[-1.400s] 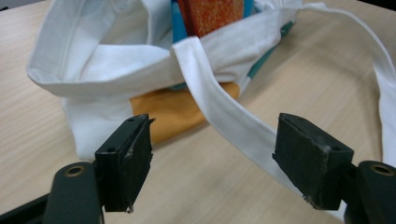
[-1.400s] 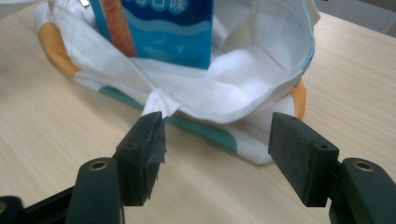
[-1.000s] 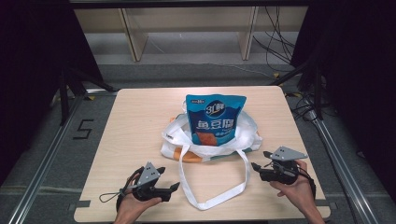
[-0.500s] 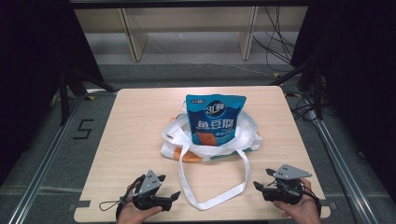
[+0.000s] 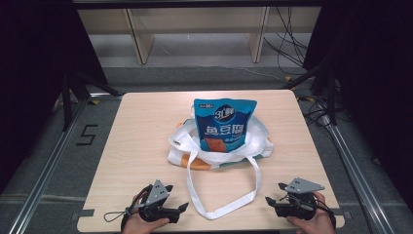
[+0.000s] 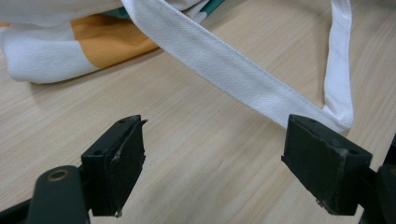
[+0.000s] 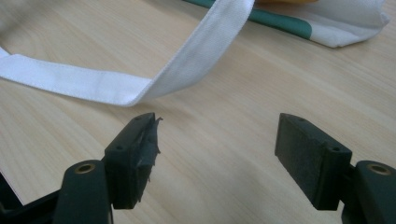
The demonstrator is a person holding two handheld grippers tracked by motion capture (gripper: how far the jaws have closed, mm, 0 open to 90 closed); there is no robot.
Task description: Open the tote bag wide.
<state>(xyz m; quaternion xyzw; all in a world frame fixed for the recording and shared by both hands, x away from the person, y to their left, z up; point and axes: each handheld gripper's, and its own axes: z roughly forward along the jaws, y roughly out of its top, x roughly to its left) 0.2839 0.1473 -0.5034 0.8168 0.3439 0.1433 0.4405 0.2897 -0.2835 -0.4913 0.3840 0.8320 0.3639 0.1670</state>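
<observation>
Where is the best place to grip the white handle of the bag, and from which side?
Probably the near end of the handle, where the loop lies flat on the table between the left gripper and right gripper. Both are open. Come low from the person's side and pinch the strap across its thin faces; it is wide and limp, so an edge-on grip would likely slip.

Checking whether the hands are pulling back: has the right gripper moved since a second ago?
Yes. The right gripper has drawn back toward the table's near edge, jaws just opening, empty.
</observation>
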